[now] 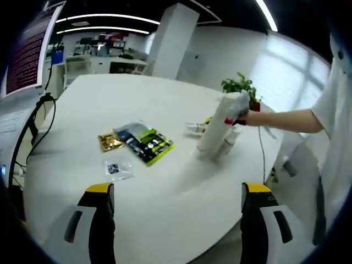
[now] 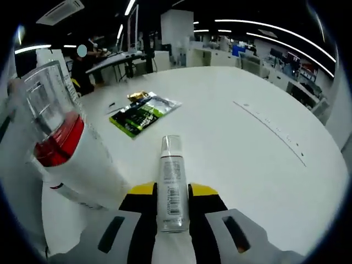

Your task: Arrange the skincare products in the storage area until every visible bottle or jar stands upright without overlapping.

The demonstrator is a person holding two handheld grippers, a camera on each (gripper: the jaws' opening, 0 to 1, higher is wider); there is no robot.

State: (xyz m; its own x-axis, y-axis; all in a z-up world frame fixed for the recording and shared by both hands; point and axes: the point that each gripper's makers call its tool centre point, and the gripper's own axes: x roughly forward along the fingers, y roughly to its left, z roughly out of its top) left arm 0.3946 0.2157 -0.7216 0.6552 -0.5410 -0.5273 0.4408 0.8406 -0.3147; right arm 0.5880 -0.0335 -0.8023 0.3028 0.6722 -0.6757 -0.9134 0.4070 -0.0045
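Jaws of the left gripper [image 1: 177, 220] stand wide apart with nothing between them in the left gripper view, low over the near edge of the white table [image 1: 165, 187]. Further along the table, a person's arm reaches in from the right, and a tall white bottle [image 1: 220, 124] leans there beside a smaller tube [image 1: 230, 140]. A green and black packet [image 1: 144, 143] lies flat mid-table, with a gold sachet [image 1: 110, 142] and a clear sachet [image 1: 117, 169] near it.

Right gripper view: the right gripper [image 2: 172, 206] is clamped on a slim silver tube [image 2: 172, 184], its cap pointing away over the table. Close at left looms the big white bottle with a red band and clear cap [image 2: 58, 137], tilted. Risk, as I judge it: the bottle sits very near the held tube, so a careless swing or hasty release could knock it flat or leave the tube lying against it.
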